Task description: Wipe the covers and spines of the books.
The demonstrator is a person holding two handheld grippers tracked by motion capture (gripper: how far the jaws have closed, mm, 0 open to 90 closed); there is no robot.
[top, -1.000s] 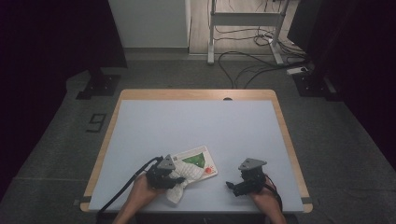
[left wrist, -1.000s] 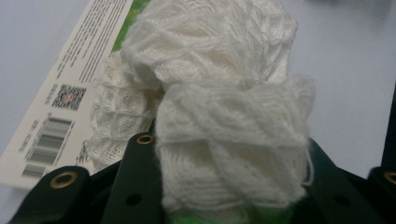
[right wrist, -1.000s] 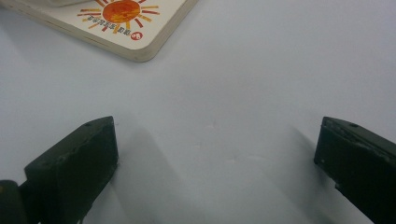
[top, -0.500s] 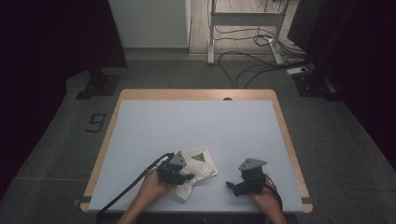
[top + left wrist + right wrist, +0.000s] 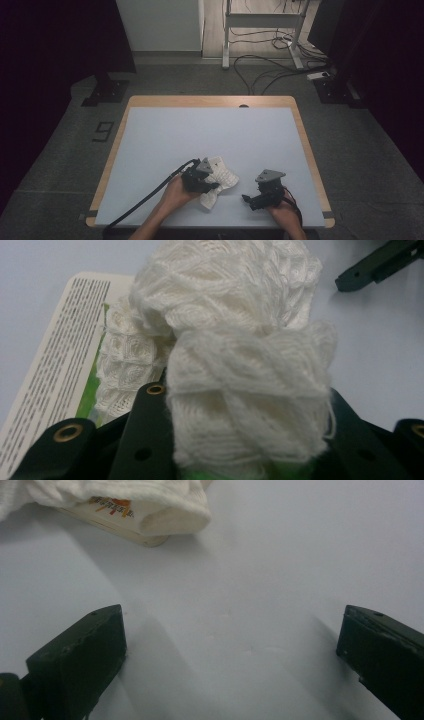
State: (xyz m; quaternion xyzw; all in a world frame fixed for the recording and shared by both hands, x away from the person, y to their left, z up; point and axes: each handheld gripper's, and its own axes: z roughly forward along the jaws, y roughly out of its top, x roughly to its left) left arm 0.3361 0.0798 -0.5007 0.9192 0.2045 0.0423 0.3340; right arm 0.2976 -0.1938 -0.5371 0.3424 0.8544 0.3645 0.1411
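Observation:
My left gripper point(image 5: 211, 184) is shut on a bunched white knitted cloth point(image 5: 235, 340), which fills the space between its black jaws in the left gripper view. The cloth point(image 5: 222, 176) lies draped over a flat printed packet point(image 5: 55, 380) with black text and a green patch; only the packet's edge pokes out. To the right, my right gripper point(image 5: 247, 198) rests low on the table with its jaws wide apart and nothing between them. In the right gripper view point(image 5: 230, 645) the cloth point(image 5: 125, 497) and the packet's corner point(image 5: 117, 512) lie just ahead, apart from the jaws.
The pale blue table top point(image 5: 210, 130) has a wooden rim. The left gripper's black cable point(image 5: 150, 192) trails off the near left edge. A tip of the right gripper point(image 5: 380, 262) shows at the top right of the left gripper view. Beyond the table are a dark floor, cables and stands.
My left gripper has moved to the right with the cloth, drawing it over the packet so that the green print is now covered. The right gripper has stayed where it was.

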